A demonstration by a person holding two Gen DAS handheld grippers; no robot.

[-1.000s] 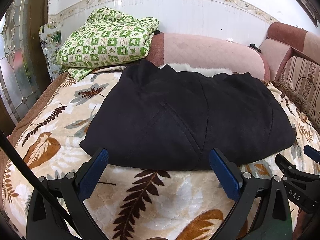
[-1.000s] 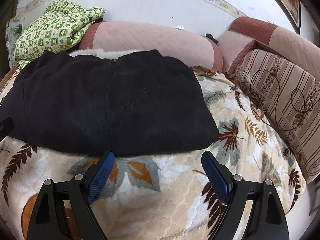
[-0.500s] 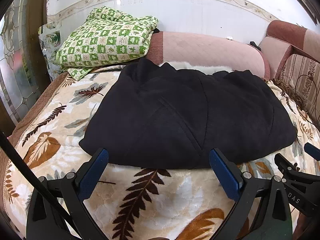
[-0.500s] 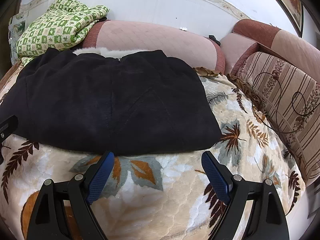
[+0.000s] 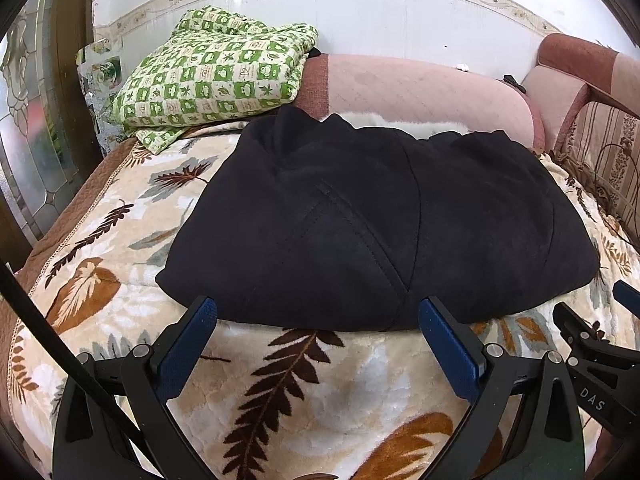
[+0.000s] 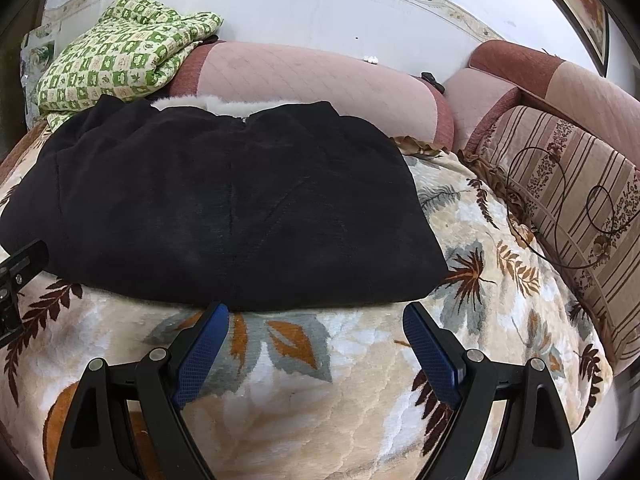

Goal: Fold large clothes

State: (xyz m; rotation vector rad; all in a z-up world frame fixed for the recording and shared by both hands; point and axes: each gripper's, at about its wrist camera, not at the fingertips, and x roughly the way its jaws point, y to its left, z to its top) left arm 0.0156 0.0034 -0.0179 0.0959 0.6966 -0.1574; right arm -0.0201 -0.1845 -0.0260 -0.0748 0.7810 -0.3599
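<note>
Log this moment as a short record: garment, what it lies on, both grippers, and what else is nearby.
garment: black garment, folded into a compact bundle, white fleecy lining showing at its far edge
surface: leaf-patterned blanket spread over the sofa seat
left gripper: open, empty, fingertips at the garment's near edge
right gripper: open, empty, just short of the garment's near edge
nearby: green checked cloth piled at the far left on the pink backrest; striped cushion at the right
</note>
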